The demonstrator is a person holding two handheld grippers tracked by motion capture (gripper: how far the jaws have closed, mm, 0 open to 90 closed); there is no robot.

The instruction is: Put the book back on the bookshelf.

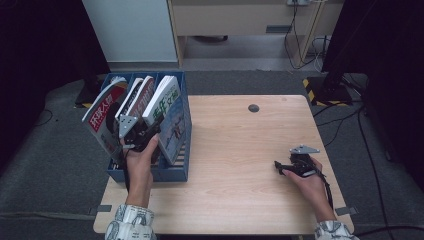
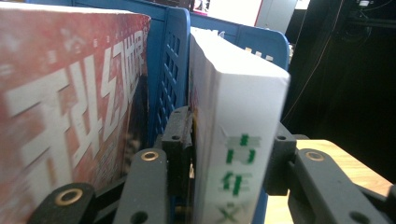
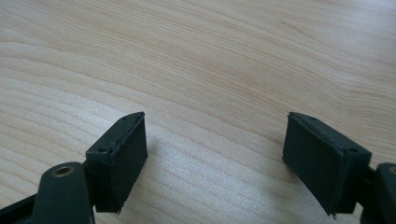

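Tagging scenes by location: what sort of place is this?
Probably a lab or office recording bay: a small wooden table on grey carpet, a blue magazine rack holding magazines, black curtains at both sides, and loose cables on the floor.

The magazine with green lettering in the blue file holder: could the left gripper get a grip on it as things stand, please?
Probably yes. The left gripper already straddles the green-lettered magazine in the blue file holder, one jaw on each side. On the far side a small gap shows. Nothing blocks it; the divider sits just outside the left jaw.
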